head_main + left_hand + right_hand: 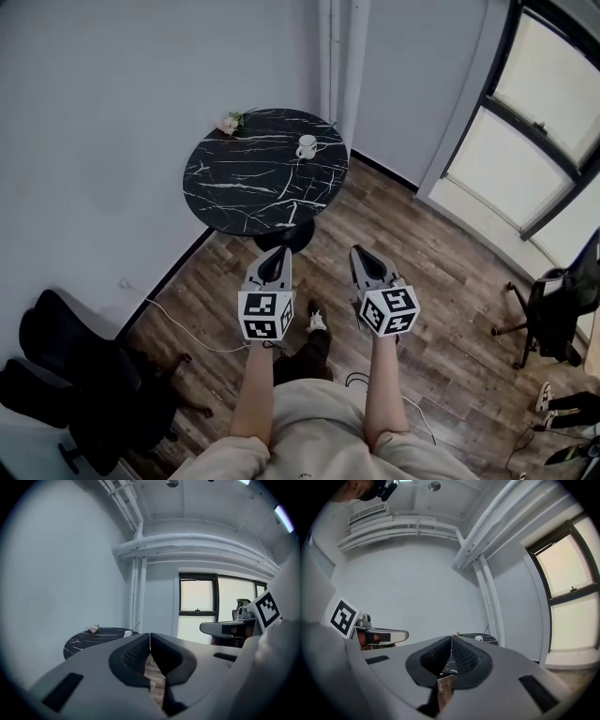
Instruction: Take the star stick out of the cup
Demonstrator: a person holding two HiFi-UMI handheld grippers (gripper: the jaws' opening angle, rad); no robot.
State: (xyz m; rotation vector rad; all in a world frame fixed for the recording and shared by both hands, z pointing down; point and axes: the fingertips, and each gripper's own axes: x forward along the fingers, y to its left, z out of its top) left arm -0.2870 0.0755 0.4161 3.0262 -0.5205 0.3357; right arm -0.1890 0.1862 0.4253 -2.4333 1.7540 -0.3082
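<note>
A white cup (307, 146) stands on the far right part of a round black marble table (253, 187). A thin stick (136, 626) leans out of the cup (128, 633) in the left gripper view; its star end is too small to make out. Both grippers hang over the wooden floor, well short of the table. My left gripper (274, 257) is shut and empty, jaws touching at the tips. My right gripper (362, 257) is shut too, with nothing in it. The cup (478, 638) shows small and far beyond the right jaws.
A small bunch of pink flowers (230, 123) lies at the table's far left edge. A black office chair (84, 384) stands at the left, another chair (553, 309) at the right by the window (534, 122). White cables run across the wooden floor (450, 309).
</note>
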